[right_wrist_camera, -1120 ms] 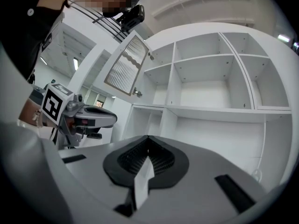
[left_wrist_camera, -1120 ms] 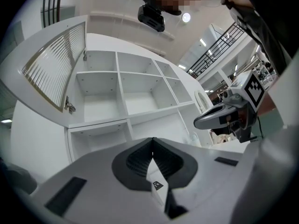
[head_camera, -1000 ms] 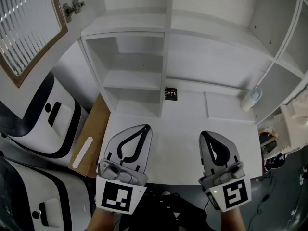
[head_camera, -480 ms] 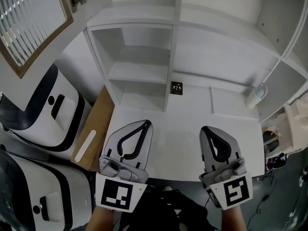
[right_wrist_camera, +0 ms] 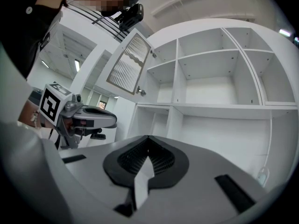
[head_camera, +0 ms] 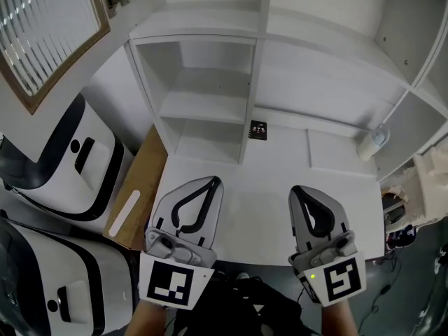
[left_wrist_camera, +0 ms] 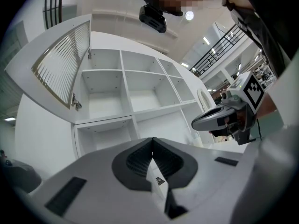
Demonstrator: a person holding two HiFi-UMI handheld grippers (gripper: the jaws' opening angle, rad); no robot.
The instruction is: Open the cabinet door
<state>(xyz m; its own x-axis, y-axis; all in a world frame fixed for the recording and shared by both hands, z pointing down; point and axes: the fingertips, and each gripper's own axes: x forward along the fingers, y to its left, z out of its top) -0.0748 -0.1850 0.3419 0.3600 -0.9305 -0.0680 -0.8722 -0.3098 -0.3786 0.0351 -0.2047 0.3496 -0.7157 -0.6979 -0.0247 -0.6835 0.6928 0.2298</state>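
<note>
We see bright, even overhead lighting; a ceiling lamp [left_wrist_camera: 189, 15] glares in the left gripper view. Soft shadows fill the cabinet [head_camera: 203, 107] compartments. Both gripper views bend strongly, darken at corners, and blur the near fingers [right_wrist_camera: 196, 181].

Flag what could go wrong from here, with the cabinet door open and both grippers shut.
The open cabinet door juts out above and left of the left gripper; raising that hand might strike it. The small bottle stands at the back right of the desk; a wide sweep of the right gripper could tip it.
</note>
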